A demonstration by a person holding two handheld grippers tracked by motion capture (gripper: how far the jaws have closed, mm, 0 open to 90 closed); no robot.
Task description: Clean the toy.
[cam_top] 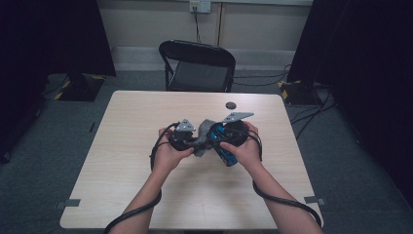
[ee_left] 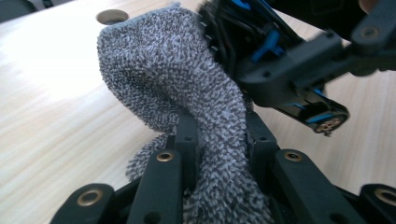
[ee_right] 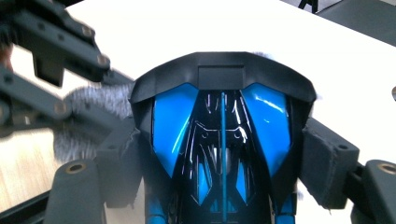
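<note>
Over the middle of the pale wooden table (cam_top: 146,195) the person's two hands meet, each carrying a black two-jaw gripper. The left gripper (ee_left: 219,140) has its jaws clamped tight on a fluffy grey microfibre cloth (ee_left: 177,79), the fabric bunching up between the black jaws and billowing out above them in the left gripper view. Right beside it, the right gripper (ee_right: 224,154) holds a glossy blue and black toy car (ee_right: 222,135), its jaws set wide against the car's two flanks, pads pressing on either side of the body; the right gripper view looks straight along the shiny top towards the black spoiler-like end. In the left gripper view the cloth lies against the car's side, touching it, with the right gripper's dark linkage crossing just over the top. From the high view, cloth and car sit together between the hands, held above the tabletop at its centre, a grey three-cornered plate riding on each gripper. A small dark round disc (cam_top: 231,105) lies on the table farther off, towards the far edge, and a black folding chair (cam_top: 197,66) stands beyond the table.
</note>
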